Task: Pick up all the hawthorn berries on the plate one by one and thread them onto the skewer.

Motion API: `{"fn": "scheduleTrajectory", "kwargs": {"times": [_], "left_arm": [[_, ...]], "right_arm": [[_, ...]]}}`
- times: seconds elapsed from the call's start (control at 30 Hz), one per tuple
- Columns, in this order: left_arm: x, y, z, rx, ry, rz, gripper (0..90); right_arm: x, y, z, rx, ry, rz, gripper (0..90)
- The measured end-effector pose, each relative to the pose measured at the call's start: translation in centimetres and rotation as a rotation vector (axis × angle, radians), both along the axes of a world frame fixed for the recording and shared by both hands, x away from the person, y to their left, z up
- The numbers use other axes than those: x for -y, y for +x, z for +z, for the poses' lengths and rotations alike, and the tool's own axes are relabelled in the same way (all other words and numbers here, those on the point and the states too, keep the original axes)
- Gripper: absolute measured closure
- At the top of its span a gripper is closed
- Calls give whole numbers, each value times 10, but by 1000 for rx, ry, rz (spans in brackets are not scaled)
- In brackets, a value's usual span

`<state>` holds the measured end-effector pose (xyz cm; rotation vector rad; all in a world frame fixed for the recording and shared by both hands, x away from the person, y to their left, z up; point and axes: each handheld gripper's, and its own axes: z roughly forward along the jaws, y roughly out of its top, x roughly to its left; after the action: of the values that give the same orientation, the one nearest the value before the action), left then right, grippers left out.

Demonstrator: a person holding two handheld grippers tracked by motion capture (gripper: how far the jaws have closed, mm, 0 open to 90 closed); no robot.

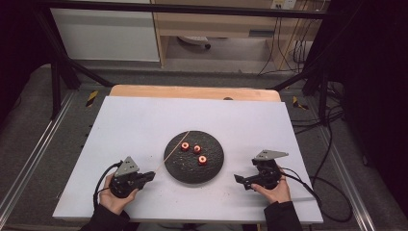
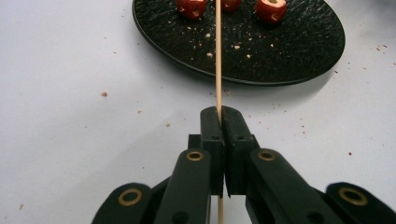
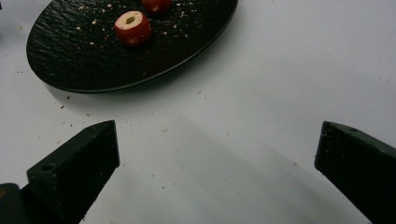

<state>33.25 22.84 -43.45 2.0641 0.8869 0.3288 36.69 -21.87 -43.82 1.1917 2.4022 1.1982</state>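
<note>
Left gripper (image 2: pixel 219 114): clamped on skewer (image 2: pixel 218 60), aimed over plate (image 2: pixel 299 51).
Right gripper (image 3: pixel 217 149): gaped wide, held nothing, near plate.
Fruit pieces (image 1: pixel 194 151): lay on plate.

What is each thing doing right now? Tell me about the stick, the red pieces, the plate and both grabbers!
Skewer: clamped in the left gripper, bare, reaching over the plate.
Left gripper: shut on the skewer.
Right gripper: open, empty, beside the plate.
Red pieces: three, loose on the plate, each with a hole through it.
Plate: flat on the table, scattered with crumbs.
Table: dotted with crumbs near the plate.
</note>
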Motion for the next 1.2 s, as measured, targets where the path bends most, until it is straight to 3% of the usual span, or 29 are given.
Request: {"fn": "scheduleTrajectory", "kwargs": {"times": [0.4,0.8,1.2], "left_arm": [[-6,-1,0,5,-11,-2,883],[-7,-1,0,7,-12,-2,883],[-6,-1,0,10,-8,-4,883]], "right_arm": [[-43,12,24,0,-46,70,20],[-78,34,41,-31,-57,80,36],[-114,50,42,-80,-162,143,51]]}}
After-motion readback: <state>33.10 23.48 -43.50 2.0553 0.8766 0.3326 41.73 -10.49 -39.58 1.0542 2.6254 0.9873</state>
